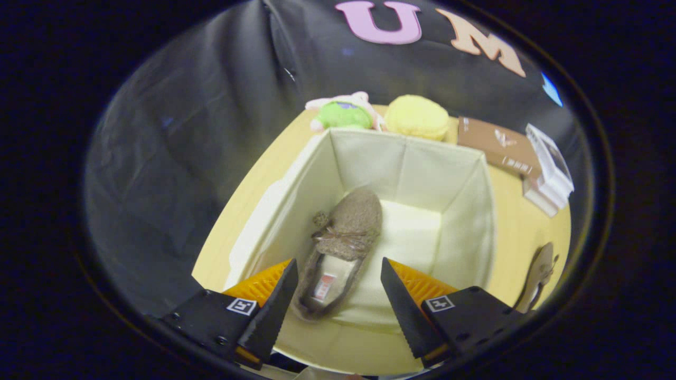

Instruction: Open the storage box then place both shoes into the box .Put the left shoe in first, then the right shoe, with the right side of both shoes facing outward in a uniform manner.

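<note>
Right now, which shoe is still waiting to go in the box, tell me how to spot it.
Start at the open cream storage box on the wooden table. Outside its right wall, beyond the open gripper, lies a tan shoe on bare tabletop; the fuzzy brown shoe lies inside.

Gripper point(338, 269) poised above the open storage box point(478, 211), tilted down into its interior. Fingers point(280, 295) spread wide apart, gripping nothing, tips just inside the box's near wall. One finger over the box's near left corner, the other nearer the middle of that wall. Both fingers level with each other, touching no part of the box.
</note>
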### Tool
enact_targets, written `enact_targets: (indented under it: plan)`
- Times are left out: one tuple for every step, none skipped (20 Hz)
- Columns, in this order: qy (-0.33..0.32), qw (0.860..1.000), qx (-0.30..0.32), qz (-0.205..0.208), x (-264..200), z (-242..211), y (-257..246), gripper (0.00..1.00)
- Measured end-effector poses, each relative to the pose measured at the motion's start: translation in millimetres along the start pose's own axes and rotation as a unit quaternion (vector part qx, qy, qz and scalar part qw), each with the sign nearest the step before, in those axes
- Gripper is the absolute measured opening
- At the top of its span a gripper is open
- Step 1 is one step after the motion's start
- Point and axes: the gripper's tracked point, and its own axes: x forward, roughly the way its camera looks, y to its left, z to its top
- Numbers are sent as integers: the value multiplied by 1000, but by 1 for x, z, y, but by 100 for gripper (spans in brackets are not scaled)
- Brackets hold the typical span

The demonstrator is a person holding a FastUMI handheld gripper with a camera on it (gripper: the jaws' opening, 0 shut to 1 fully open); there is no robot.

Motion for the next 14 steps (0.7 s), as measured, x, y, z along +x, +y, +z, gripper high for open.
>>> enact_targets:
  plan:
    - [-12, 1000, -11, 1, -10, 2, -3, 99]
    - [-22, 1000, -17, 3, -20, 3, -7, 99]
    - [-37, 999, -20, 5, -28, 7, -14, 99]
    - [-47, 999, -22, 0, -37, 9, -24, 99]
    - [-55, 998, -21, -5, -46, 9, -35, 99]
    - [-60, 998, -18, -9, -55, 10, -47, 99]
    - [-65, 998, -13, -13, -62, 9, -62, 99]
    - [-71, 997, -8, -20, -69, 10, -78, 99]
    - [-75, 997, -6, -31, -76, 8, -97, 99]
    - [-79, 996, -5, -42, -84, 7, -117, 99]
    - [-82, 995, -2, -54, -90, 4, -137, 99]
    - [-81, 995, 2, -66, -96, 0, -158, 99]
    - [-82, 993, 9, -79, -101, -5, -179, 99]
    - [-82, 992, 16, -92, -106, -9, -200, 99]
